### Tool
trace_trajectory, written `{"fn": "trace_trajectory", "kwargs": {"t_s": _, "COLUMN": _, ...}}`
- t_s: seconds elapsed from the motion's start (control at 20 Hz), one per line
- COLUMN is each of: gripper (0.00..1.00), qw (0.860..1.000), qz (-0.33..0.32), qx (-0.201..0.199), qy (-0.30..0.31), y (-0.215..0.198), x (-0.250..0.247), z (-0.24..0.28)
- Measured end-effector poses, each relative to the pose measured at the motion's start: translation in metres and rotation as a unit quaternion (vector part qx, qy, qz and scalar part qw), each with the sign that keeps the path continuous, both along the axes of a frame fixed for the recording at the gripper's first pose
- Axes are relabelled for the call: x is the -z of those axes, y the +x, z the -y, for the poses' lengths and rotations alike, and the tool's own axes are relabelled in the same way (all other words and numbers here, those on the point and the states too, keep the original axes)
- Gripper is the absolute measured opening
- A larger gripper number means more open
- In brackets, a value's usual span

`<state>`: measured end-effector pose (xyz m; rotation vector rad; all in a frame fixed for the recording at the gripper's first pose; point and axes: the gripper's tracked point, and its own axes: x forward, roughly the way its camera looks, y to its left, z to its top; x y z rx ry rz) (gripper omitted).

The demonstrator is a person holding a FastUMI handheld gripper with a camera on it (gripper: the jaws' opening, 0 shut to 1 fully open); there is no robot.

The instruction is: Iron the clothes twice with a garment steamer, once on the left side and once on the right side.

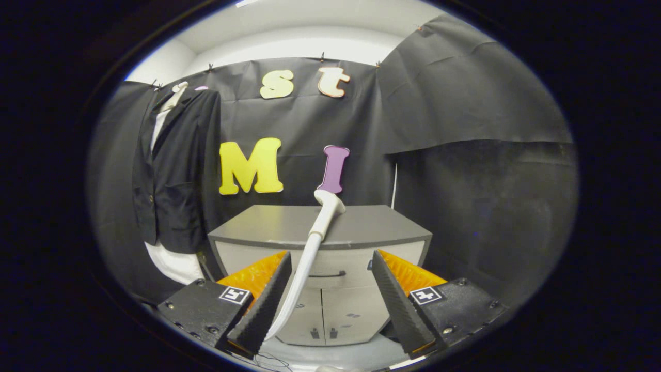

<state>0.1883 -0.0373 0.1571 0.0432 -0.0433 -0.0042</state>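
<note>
Gripper view is showing the black ridged fingers (330, 294) standing spread wide, pinching nothing, each base carrying a small square black-and-white marker. A white curved steamer wand (315, 232) is leaning on the front edge of the grey cabinet's flat surface (268, 222), just ahead, nearer the left finger. Well left, a dark jacket over a white shirt (173, 170) is hanging against the wall.

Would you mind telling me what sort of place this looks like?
Probably a staged booth for garment care: black cloth wall, dark jacket over white shirt hanging left, white steamer wand on a grey cabinet beyond the open gripper.
</note>
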Motion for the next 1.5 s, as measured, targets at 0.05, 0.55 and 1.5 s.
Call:
{"fn": "trace_trajectory", "kwargs": {"t_s": 0.05, "gripper": 0.98, "qw": 1.0, "qz": -0.002, "qx": -0.006, "qy": 0.002, "y": 0.015, "x": -0.004, "z": -0.001}}
{"fn": "trace_trajectory", "kwargs": {"t_s": 0.55, "gripper": 0.98, "qw": 0.996, "qz": -0.057, "qx": -0.063, "qy": 0.006, "y": 0.148, "x": -0.022, "z": -0.014}}
{"fn": "trace_trajectory", "kwargs": {"t_s": 1.5, "gripper": 0.67, "qw": 0.982, "qz": -0.159, "qx": -0.1, "qy": 0.017, "y": 0.235, "x": 0.003, "z": -0.027}}
